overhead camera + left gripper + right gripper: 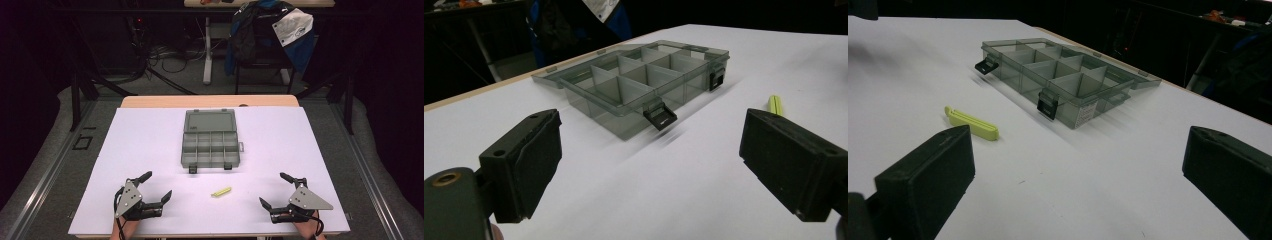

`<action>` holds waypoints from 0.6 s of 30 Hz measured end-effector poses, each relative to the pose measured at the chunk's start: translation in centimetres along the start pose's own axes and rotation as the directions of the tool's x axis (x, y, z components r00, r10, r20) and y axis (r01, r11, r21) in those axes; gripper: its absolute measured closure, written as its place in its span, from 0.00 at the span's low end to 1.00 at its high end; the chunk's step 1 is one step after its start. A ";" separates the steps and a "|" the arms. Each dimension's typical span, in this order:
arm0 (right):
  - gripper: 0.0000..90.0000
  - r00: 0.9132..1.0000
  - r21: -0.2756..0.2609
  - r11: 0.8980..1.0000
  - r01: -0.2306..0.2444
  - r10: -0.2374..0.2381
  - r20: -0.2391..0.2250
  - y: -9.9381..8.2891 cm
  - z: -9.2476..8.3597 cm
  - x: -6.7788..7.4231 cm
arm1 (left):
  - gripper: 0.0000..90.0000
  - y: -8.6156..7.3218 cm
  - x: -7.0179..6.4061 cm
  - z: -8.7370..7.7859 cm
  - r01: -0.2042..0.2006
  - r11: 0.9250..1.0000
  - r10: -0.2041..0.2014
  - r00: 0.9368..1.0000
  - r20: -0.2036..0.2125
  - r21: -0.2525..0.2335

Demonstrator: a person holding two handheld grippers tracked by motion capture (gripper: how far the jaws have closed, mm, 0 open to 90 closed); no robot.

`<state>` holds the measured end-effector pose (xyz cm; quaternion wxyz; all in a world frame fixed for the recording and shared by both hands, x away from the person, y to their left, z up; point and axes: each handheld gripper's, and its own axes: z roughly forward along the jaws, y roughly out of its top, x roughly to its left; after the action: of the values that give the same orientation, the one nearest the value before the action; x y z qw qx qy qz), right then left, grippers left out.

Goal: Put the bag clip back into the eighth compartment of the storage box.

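A grey see-through compartment box lies open in the middle of the white table, its lid folded back flat; its cells look empty. A small yellow-green clip lies on the table in front of the box, between the two hands. My left gripper rests open near the front left edge, nothing between its jaws. My right gripper rests open near the front right edge, also holding nothing.
Two black latches hang from the box's front wall. Beyond the table's far edge stands a chair draped with a blue and white jacket, with cables on the floor. A person's hands come in at the bottom edge.
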<state>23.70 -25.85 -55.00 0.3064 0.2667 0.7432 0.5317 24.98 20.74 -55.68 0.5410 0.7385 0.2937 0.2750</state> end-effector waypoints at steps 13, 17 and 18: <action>0.00 1.000 0.009 1.000 -0.001 0.001 -0.005 0.0 0.0 0.0 | 0.11 0.8 -0.6 1.4 0.002 0.999 -0.005 0.998 0.070 0.037; 0.00 1.000 0.012 1.000 0.000 0.000 -0.005 0.0 0.0 0.0 | 0.11 1.0 -0.8 1.7 -0.002 0.999 -0.002 0.997 0.083 0.047; 0.00 1.000 0.013 1.000 -0.002 0.002 -0.007 0.0 0.0 0.0 | 0.11 1.1 -0.8 1.8 -0.002 0.999 -0.002 0.996 0.087 0.049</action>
<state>23.70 -25.86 -55.03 0.3015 0.2673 0.7475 0.5281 25.89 18.69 -55.20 0.5351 0.7628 0.2766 0.2352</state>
